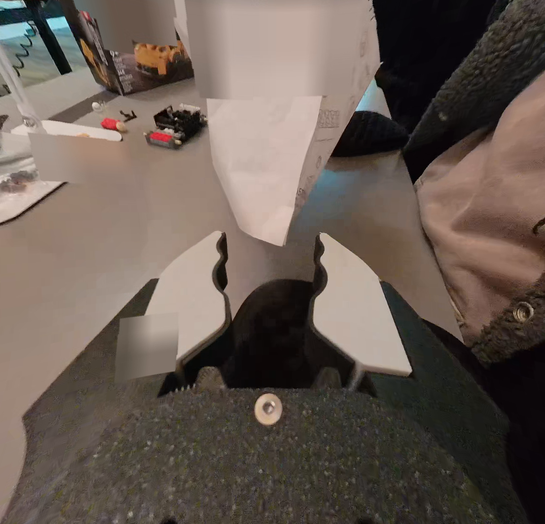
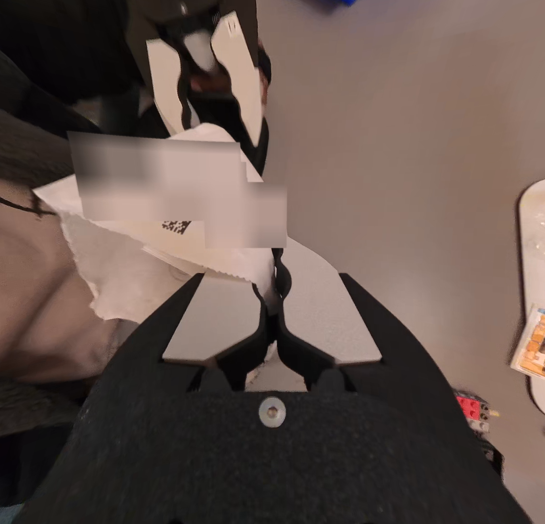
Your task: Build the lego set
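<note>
Speckled black body on the left tool [image 1: 271,238], with white fingers [image 1: 188,297] edged in wavy black pads. One silver screw [image 1: 268,408] at centre. Same on the right tool [image 2: 278,262]; taupe jacket sleeve [image 1: 483,215] trimmed in dark fleece.

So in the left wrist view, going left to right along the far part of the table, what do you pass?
Bag of dark pieces → loose red brick → black part-built model → white paper bag → person's fleece sleeve.
</note>
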{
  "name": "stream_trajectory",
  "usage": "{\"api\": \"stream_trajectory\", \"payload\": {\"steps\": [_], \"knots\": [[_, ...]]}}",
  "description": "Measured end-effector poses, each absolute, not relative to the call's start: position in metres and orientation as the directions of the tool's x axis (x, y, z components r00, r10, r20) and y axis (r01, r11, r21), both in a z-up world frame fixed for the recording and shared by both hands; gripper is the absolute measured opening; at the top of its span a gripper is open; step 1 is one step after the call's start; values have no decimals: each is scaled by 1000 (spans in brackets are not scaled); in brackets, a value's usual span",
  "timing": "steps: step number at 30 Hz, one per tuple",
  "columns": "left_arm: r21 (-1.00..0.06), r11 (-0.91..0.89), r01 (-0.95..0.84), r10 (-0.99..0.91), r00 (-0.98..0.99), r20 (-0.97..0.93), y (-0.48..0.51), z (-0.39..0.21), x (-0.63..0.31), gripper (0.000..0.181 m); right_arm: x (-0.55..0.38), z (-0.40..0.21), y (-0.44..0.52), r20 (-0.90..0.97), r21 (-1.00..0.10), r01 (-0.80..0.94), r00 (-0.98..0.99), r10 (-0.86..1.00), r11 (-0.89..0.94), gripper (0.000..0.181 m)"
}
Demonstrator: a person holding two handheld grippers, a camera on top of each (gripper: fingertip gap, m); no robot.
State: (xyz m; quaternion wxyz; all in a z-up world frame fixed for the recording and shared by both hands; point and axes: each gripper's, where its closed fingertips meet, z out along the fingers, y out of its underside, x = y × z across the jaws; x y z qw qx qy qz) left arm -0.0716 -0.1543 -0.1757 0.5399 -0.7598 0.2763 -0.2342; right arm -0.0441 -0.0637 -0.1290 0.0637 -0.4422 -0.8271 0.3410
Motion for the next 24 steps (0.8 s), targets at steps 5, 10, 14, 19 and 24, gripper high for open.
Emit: {"api": "stream_trajectory", "payload": {"steps": [5,10,14,19,24], "knots": [[-985,-170,-22,-622,778,90,-137,-163,-81,60,-70,-78,-81,-306,-650,689,-623,720,320,0],[-993,120,22,-499,866,-41,-145,-111,-103,68,-104,-35,-120,-398,-665,688,-656,641,291,0],[-953,298,48,-439,894,-92,-169,-75,-112,53,-129,-30,-152,-435,-658,691,-673,599,299,0],[-885,420,202,-411,912,13,-209,-52,-145,39,-168,-20,-183,-434,-676,676,-687,583,294,0],[-801,523,291,-373,923,91,-251,-37,-183,27,-218,3,-214,-414,-741,623,-717,561,250,12]]}}
